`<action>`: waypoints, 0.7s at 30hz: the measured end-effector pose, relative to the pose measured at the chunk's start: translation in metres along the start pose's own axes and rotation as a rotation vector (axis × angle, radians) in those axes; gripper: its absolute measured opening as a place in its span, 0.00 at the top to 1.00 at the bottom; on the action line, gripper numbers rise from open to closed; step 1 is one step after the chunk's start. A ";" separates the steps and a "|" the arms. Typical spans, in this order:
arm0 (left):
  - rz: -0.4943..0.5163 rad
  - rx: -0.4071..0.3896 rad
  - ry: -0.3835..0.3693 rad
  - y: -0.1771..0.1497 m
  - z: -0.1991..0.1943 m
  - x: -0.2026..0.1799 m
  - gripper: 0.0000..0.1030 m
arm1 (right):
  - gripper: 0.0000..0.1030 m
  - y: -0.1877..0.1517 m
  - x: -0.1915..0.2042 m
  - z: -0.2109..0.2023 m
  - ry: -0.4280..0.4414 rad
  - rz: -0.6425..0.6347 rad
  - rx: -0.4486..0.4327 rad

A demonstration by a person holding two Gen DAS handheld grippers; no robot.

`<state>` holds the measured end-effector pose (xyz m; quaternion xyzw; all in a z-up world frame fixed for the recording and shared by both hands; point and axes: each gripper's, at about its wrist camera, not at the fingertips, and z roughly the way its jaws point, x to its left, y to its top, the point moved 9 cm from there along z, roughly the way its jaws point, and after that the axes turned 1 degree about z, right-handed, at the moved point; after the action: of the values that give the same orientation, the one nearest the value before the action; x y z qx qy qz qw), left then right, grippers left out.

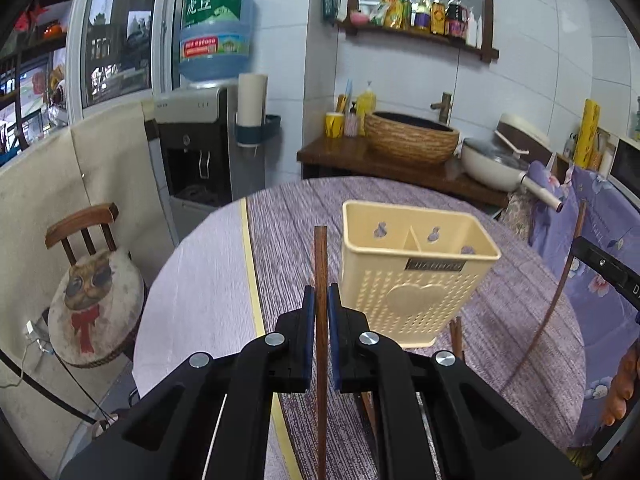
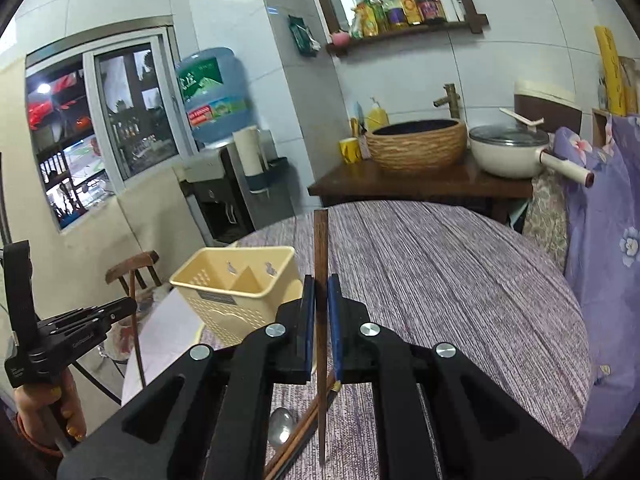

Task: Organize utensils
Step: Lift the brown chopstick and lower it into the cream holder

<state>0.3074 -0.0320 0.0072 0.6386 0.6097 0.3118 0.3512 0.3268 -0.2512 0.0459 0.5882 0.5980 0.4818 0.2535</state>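
Observation:
My left gripper (image 1: 320, 296) is shut on a brown wooden chopstick (image 1: 320, 256) that stands upright between the blue pads. A cream plastic utensil holder (image 1: 412, 280) with two compartments stands on the round table just right of it. My right gripper (image 2: 320, 284) is likewise shut on an upright chopstick (image 2: 321, 240), with the holder (image 2: 236, 292) to its left. Below it on the table lie more chopsticks (image 2: 304, 432) and a metal spoon (image 2: 280, 428). The left gripper (image 2: 60, 328), held by a hand (image 2: 52, 412), shows at the right wrist view's left edge.
The table wears a purple striped cloth (image 1: 400, 200). A wooden chair with a cat cushion (image 1: 92, 292) stands at its left, a water dispenser (image 1: 200, 152) behind. A counter with a woven basin (image 2: 416, 144) and a lidded pot (image 2: 508, 152) lies beyond; floral fabric (image 2: 600, 240) hangs right.

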 end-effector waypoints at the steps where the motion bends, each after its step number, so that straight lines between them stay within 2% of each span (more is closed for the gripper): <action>1: -0.001 -0.010 -0.002 0.002 -0.004 0.000 0.93 | 0.92 0.002 0.002 -0.005 0.008 0.002 -0.006; 8: -0.004 -0.062 -0.003 0.015 -0.021 0.003 0.93 | 0.92 0.013 0.006 -0.016 0.025 -0.012 -0.018; 21: -0.007 -0.104 -0.008 0.030 -0.039 0.012 0.93 | 0.92 0.025 0.012 -0.021 0.042 -0.041 -0.020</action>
<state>0.2926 -0.0178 0.0540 0.6186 0.5933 0.3393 0.3875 0.3178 -0.2493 0.0790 0.5631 0.6103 0.4946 0.2565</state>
